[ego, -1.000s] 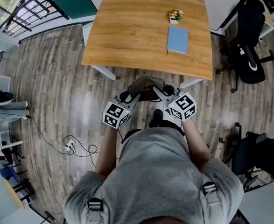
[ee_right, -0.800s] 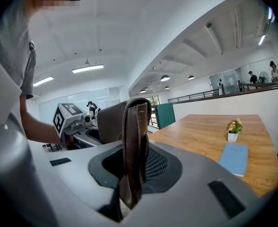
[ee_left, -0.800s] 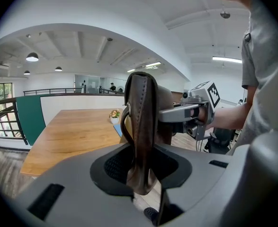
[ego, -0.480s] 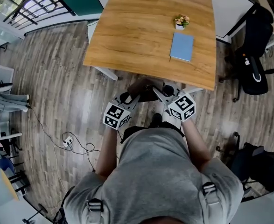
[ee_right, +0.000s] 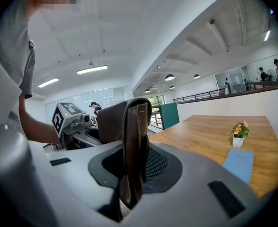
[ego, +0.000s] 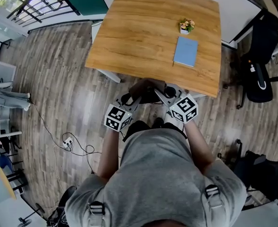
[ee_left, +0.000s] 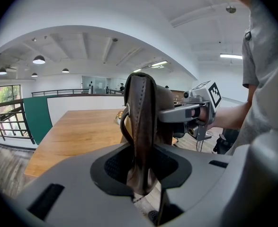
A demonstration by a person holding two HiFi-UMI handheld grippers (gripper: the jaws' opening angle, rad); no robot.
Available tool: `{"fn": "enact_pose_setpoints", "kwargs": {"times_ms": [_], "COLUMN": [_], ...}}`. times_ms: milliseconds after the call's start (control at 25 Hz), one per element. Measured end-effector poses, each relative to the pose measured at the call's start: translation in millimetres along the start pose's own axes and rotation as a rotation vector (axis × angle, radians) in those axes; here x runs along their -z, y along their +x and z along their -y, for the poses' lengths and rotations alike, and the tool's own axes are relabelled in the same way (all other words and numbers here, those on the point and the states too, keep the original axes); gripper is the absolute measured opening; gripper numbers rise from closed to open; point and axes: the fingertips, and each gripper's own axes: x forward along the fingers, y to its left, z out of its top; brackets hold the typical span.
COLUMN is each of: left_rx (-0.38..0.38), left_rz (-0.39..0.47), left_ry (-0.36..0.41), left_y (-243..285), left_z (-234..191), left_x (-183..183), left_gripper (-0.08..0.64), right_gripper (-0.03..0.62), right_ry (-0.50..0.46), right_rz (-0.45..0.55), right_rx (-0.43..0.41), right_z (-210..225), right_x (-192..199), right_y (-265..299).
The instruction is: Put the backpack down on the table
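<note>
The left gripper (ee_left: 141, 162) is pinching a fold of brown leather at one side of the backpack (ego: 146, 86), its jaws pressing on the material from both sides. The right gripper (ee_right: 134, 167) is clamping a leather strap or edge at the opposite side in the same way. The backpack is hanging in the air between the two pairs of jaws, its body rising in front of them and filling the gap from one gripper to the other.

Just beyond the jaws, the near edge of the wooden counter (ego: 139, 37) is running across at a slant. In the head view the backpack is sitting right at that edge, over the floor (ego: 58, 89) and not resting on the wood. Past the edge, straight ahead of the left jaws and ahead and to the left of the right jaws, the counter top is lying bare all the way to its far edge.

Ahead and to the right of the right jaws, a blue notebook (ego: 185, 51) is lying flat, near the counter's right edge. A small potted flower (ego: 186, 25) is standing just beyond it. Both are sitting well apart from the backpack.

Far to the right of the right jaws, a black office chair (ego: 259, 74) is standing off the counter's right edge. Behind and to the left of the left jaws, a power strip with loose cables (ego: 67, 144) is lying on the floor.
</note>
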Motion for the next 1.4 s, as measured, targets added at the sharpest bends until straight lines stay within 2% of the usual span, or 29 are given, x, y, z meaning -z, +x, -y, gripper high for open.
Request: {"fn": "enact_pose_setpoints", "kwargs": {"times_ms": [600, 1400], "left_rx": [0.002, 0.103], "left_rz": [0.011, 0.019], "left_ry": [0.029, 0.057], "left_y": [20.7, 67.7], "left_z": [-10.0, -69.9], "left_x": [-14.2, -41.8], "left_gripper": [0.115, 0.115], "right_gripper": [0.067, 0.067], "right_ry": [-0.022, -0.028], "right_rz": [0.011, -0.003], "right_rx": [0.021, 0.132], "right_z": [23.8, 79.7], "right_x": [-8.5, -31.1], "right_y": [2.9, 42.2]}}
